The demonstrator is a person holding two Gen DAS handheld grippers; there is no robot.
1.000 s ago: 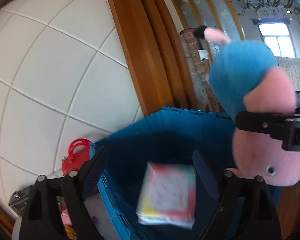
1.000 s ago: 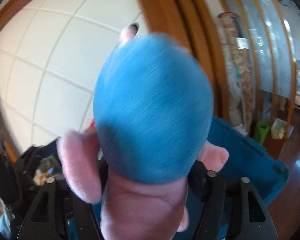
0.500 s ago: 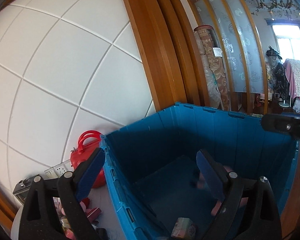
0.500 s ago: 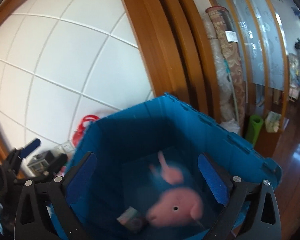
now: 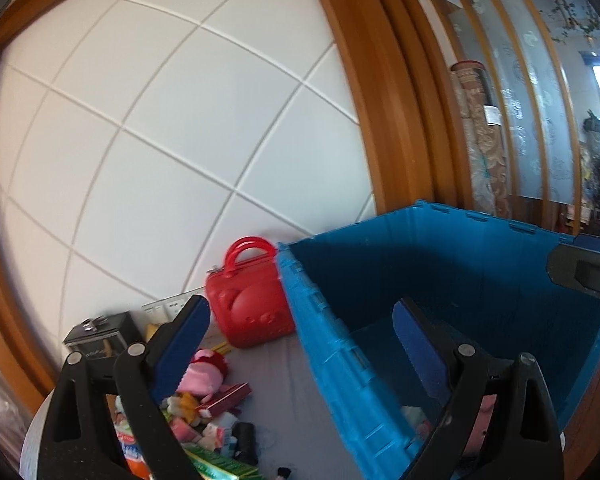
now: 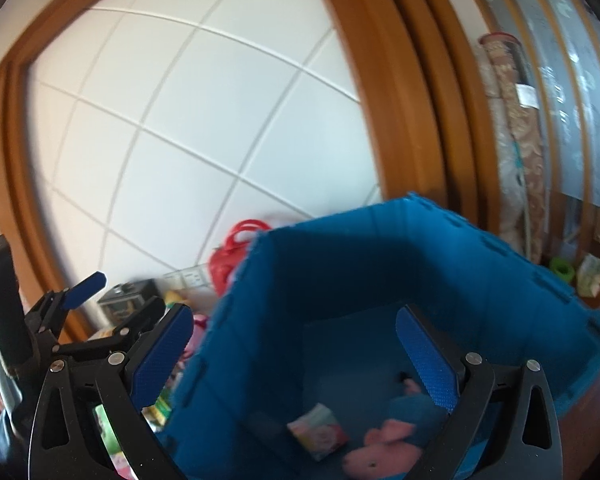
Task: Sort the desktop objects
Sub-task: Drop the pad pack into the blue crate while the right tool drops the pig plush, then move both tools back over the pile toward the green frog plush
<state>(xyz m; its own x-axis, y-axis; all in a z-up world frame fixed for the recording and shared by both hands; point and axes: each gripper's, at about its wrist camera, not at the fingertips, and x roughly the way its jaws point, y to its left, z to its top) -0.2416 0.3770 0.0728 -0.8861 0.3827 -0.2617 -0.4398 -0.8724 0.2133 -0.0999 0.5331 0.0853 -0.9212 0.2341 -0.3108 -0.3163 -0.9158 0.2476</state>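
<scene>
A blue plastic crate (image 5: 332, 340) stands on the grey table; it also shows in the right wrist view (image 6: 228, 360). Inside it lie a pink pig plush in a blue dress (image 6: 388, 436) and a small colourful box (image 6: 318, 432). My right gripper (image 6: 296, 356) is open and empty above the crate's near left wall. My left gripper (image 5: 300, 344) is open and empty, straddling the crate's left wall. Loose items lie left of the crate: a red toy handbag (image 5: 248, 304), a pink plush (image 5: 202, 374) and several small packs (image 5: 220, 432).
A white panelled wall (image 5: 180, 140) with a wooden frame stands behind the table. A black box (image 5: 96, 338) and a wall socket (image 5: 168, 306) sit at the back left. Rolled carpets (image 5: 480, 132) and a glass partition are behind the crate.
My right gripper let go of the pig plush, which fell into the crate. The small box from my left gripper also dropped in. Both grippers have swung left, toward the table.
</scene>
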